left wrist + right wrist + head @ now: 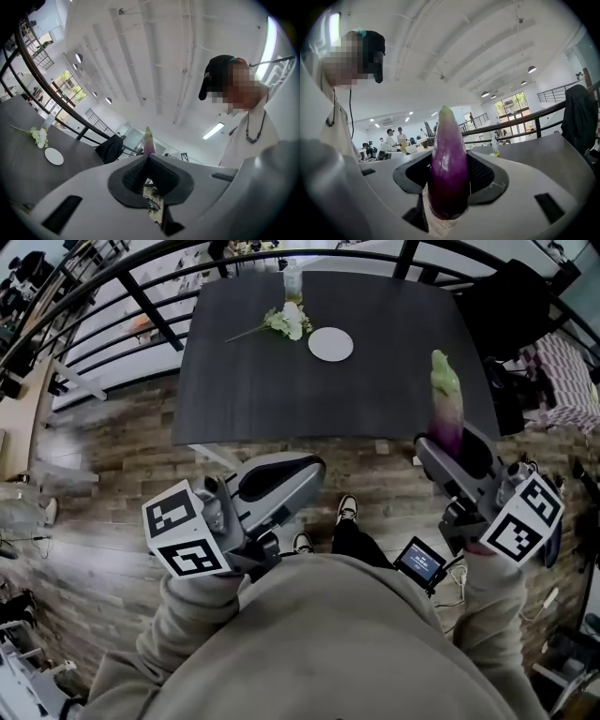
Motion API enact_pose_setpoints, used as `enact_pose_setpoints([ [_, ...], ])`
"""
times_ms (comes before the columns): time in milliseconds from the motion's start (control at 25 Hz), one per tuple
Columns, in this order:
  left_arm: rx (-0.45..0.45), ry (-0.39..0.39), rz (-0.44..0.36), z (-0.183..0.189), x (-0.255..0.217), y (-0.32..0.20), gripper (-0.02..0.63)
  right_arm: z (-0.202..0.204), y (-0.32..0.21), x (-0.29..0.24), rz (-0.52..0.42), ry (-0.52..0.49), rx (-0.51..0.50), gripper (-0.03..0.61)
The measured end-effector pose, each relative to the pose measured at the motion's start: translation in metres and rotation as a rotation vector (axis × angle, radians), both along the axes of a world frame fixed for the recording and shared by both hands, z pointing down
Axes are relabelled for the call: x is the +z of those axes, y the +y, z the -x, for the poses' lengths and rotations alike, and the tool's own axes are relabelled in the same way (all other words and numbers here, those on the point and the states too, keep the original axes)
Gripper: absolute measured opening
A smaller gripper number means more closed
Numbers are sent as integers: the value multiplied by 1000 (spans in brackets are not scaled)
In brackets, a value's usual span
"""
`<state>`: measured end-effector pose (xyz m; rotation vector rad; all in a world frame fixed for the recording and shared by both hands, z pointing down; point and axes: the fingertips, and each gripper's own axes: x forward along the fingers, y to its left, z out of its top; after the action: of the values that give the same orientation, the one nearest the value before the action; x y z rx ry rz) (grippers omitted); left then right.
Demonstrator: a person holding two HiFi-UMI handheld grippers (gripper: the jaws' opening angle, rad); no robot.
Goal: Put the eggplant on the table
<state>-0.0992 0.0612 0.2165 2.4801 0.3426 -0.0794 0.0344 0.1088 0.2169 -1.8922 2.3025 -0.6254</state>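
The eggplant (446, 399) stands upright, purple with a pale green tip, clamped at its lower end between the jaws of the right tool (457, 448), which holds it in the air by the near right edge of the dark bench (281, 399). The left tool (309, 468) hangs before the near edge, jaws together and empty. Far across the bench lie a white plate (331, 344), a flower sprig (289, 322) and a bottle (292, 282).
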Motion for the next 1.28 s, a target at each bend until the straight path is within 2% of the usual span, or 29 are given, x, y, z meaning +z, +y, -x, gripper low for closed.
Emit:
enact_pose_setpoints([
  [120,-25,-28,-39,-15,-1,-11,5,-18,-9,5,-3,-14,6,225],
  [240,-29,16,2,-30,-8,-20,5,-40,-12,7,-13,-20,16,225],
  [320,-22,25,6,-62,-16,-25,5,-72,-15,3,-23,-23,21,225],
  [560,13,-1,-48,-158,-33,-28,5,-165,-9,-7,-51,-42,48,225],
  [720,24,-48,-106,-199,-35,-35,5,-207,-17,-2,-47,-66,49,225],
  [800,20,-76,-83,-214,-35,-45,5,-224,-28,-1,-32,-88,50,225],
  [920,10,-104,-34,-228,-28,-51,5,-239,-31,2,-36,-113,50,225],
  [1080,15,-129,-50,-236,-18,-49,5,-241,-24,12,-28,-116,50,225],
  [1280,44,-101,-67,-257,-24,-68,5,-256,-26,4,-44,-106,101,225],
])
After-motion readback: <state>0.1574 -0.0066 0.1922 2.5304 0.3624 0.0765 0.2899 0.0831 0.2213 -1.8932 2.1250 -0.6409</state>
